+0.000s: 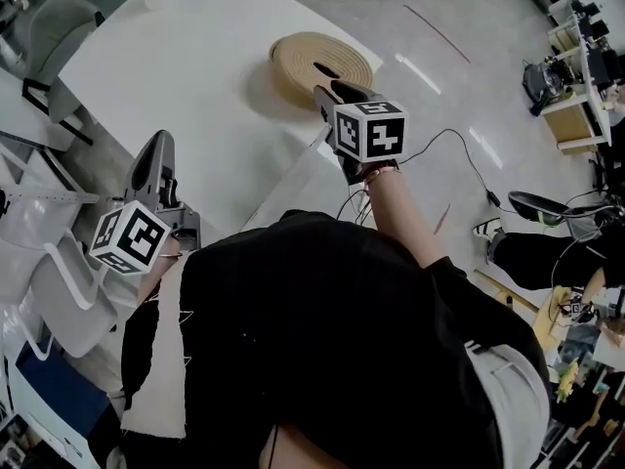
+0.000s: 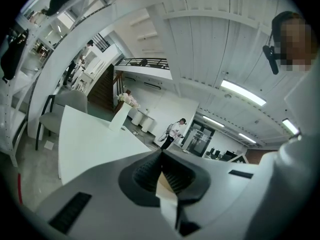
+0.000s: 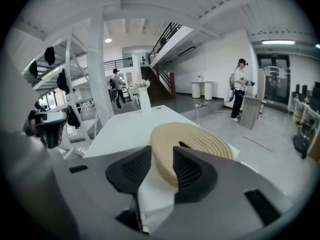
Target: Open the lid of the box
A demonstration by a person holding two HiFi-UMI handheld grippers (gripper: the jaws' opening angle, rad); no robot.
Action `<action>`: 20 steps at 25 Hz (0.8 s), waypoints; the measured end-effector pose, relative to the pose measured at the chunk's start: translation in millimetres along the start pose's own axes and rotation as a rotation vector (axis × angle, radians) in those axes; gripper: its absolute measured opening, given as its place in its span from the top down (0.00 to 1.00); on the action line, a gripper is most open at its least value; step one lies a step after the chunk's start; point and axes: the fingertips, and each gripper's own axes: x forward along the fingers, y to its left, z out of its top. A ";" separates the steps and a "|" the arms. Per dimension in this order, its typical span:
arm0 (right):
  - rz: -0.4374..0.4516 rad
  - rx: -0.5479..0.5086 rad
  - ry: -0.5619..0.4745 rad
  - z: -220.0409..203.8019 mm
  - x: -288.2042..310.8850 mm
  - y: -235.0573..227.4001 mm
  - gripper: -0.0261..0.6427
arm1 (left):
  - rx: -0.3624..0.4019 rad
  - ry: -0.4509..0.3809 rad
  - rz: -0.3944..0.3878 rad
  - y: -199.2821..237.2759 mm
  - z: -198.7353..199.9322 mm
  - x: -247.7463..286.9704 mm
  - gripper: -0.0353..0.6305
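Centrally, round coiled-rope box, smooth white table

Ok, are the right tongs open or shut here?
Open: the right tongs stand apart, pressing on nothing; the woven box lies just beyond.

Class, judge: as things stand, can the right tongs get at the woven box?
Probably yes: the right tongs stand open at the near edge of the woven box, with nothing on the table between.

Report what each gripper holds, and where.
Nothing is held. The right gripper, jaws apart, sits at the rim of the round tan woven box without gripping it; the left gripper is shut and empty.
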 end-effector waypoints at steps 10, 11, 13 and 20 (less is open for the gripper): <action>-0.078 -0.300 0.155 -21.8 29.3 2.7 0.59 | -0.015 -0.016 0.028 13.2 6.1 -8.3 0.93; -0.080 -0.322 0.172 -26.3 33.6 1.7 0.59 | -0.016 -0.017 0.032 14.6 6.3 -9.2 0.93; -0.082 -0.371 0.207 -36.2 41.6 0.3 0.59 | -0.020 -0.019 0.038 17.0 6.2 -10.9 0.93; -0.159 -0.592 0.238 -47.3 52.4 -7.8 0.70 | -0.017 -0.013 0.036 19.0 5.6 -7.1 0.93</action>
